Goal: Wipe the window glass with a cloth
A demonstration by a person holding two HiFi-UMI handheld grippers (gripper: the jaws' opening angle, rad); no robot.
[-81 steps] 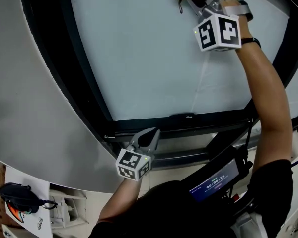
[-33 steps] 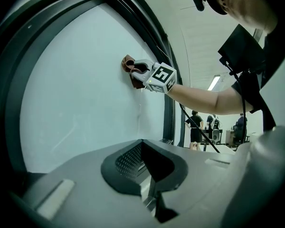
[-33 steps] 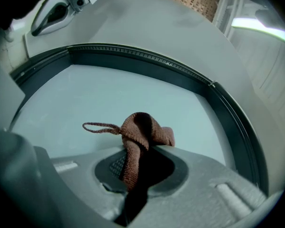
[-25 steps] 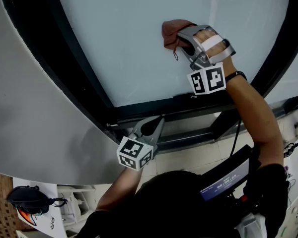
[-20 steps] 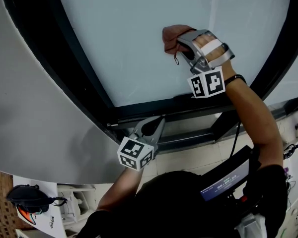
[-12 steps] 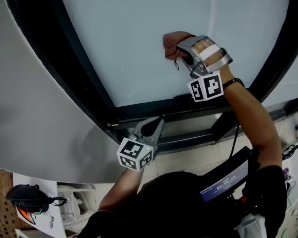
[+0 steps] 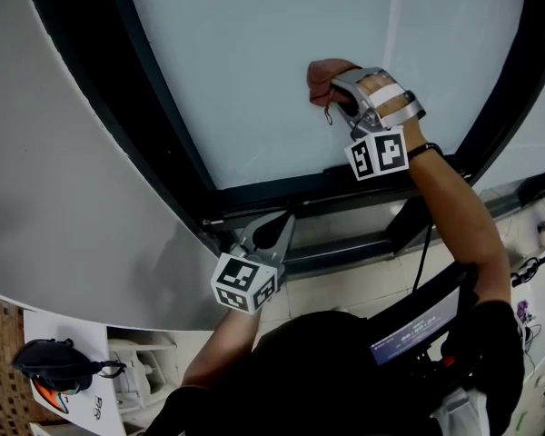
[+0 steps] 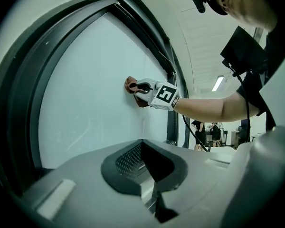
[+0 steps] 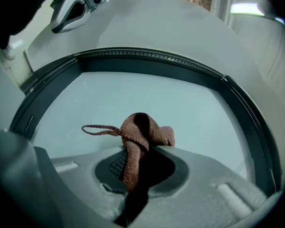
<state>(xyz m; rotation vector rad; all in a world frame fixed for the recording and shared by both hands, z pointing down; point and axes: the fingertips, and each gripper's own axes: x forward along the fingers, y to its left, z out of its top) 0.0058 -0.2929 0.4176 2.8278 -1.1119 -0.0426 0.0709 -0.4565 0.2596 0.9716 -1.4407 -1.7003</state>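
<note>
A reddish-brown cloth is pressed against the pale window glass, low on the pane and right of centre. My right gripper is shut on the cloth. In the right gripper view the cloth bunches out from between the jaws onto the glass, and its loop trails off to the left. My left gripper hangs below the pane by the lower frame, shut, with nothing in it. In the left gripper view the right gripper and the cloth show against the pane.
A black window frame surrounds the glass, with a lower rail beneath it. A grey curved wall runs down the left. Papers and a black object lie at the lower left. A screen device hangs at the person's chest.
Over three seconds the right gripper carried the cloth down the glass from the top edge toward the lower frame. In the last second it slid slightly down and right. The left gripper stayed put.
</note>
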